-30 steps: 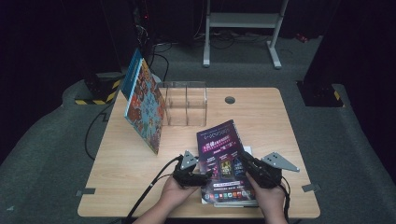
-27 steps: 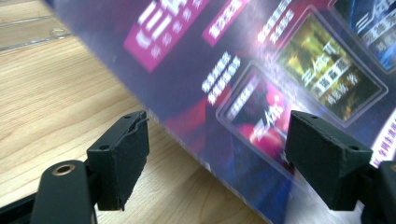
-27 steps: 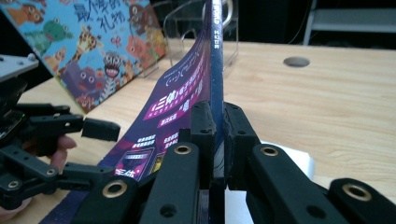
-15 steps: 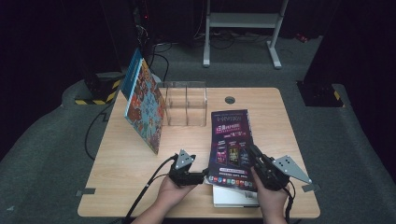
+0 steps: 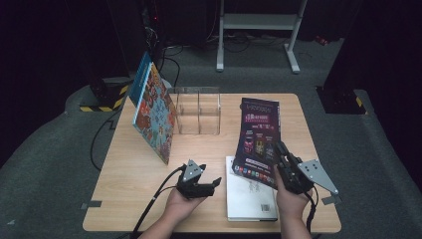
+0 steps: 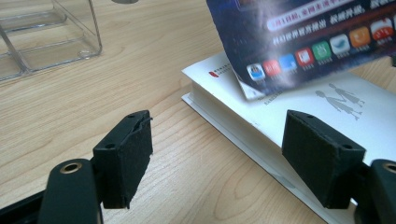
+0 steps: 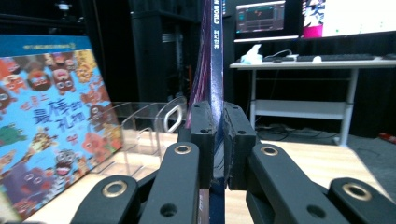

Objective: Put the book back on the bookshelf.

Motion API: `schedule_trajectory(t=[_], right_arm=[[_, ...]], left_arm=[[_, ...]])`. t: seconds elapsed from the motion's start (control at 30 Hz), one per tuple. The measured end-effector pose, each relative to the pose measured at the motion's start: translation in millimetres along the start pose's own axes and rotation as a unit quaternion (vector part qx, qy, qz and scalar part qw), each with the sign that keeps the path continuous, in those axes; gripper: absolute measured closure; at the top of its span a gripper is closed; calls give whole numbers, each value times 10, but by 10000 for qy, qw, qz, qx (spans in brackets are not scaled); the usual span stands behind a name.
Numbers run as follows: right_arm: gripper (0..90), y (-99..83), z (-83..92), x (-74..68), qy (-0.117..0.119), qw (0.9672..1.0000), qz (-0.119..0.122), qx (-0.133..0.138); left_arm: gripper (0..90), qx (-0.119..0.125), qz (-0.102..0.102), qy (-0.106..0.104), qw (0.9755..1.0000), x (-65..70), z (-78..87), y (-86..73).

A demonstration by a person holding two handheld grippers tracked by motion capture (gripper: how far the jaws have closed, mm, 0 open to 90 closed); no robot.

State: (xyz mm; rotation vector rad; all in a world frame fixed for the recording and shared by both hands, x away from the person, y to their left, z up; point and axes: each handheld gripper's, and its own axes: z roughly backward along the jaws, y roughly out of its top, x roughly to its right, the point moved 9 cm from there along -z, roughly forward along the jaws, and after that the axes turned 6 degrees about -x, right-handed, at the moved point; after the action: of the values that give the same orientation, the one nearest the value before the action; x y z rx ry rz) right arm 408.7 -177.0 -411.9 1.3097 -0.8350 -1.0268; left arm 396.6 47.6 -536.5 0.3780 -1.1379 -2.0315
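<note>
1. I see the right hand-held gripper near the right front part of the table. Its jaws are clenched on the spine edge of a dark magazine.
2. In the right gripper view the magazine stands up edge-on between the two black jaws, and they press it from both sides.
3. In the high view the magazine is lifted and tilted, with its top toward the far side of the table. Its lower edge hangs over a white book.
4. The white book lies flat on the table near the front edge, between the two hands.
5. The left hand-held gripper is released. It rests in the left hand just left of the white book, and its jaws point to the right, toward the book.
6. In the left gripper view the jaws are wide apart with nothing between them. Beyond them I see the corner of the white book and the lower part of the magazine above it.
7. A clear stand with two compartments is in the far middle of the table.
8. A colourful picture book stands tilted just left of the clear stand. I cannot tell if they touch.
</note>
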Motion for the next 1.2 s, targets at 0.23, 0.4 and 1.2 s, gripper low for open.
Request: schedule_trajectory(t=[0.23, 0.4, 1.2], right_arm=[[847, 102, -127, 88, -164, 9998, 54, 140], [847, 166, -200, 94, -228, 9994, 93, 249], [844, 33, -173, 13, -238, 9994, 75, 247]], left_arm=[[251, 21, 42, 4, 10000, -37, 17, -8], [253, 20, 53, 11, 10000, -44, 17, -13], [257, -20, -5, 11, 10000, -40, 20, -37]])
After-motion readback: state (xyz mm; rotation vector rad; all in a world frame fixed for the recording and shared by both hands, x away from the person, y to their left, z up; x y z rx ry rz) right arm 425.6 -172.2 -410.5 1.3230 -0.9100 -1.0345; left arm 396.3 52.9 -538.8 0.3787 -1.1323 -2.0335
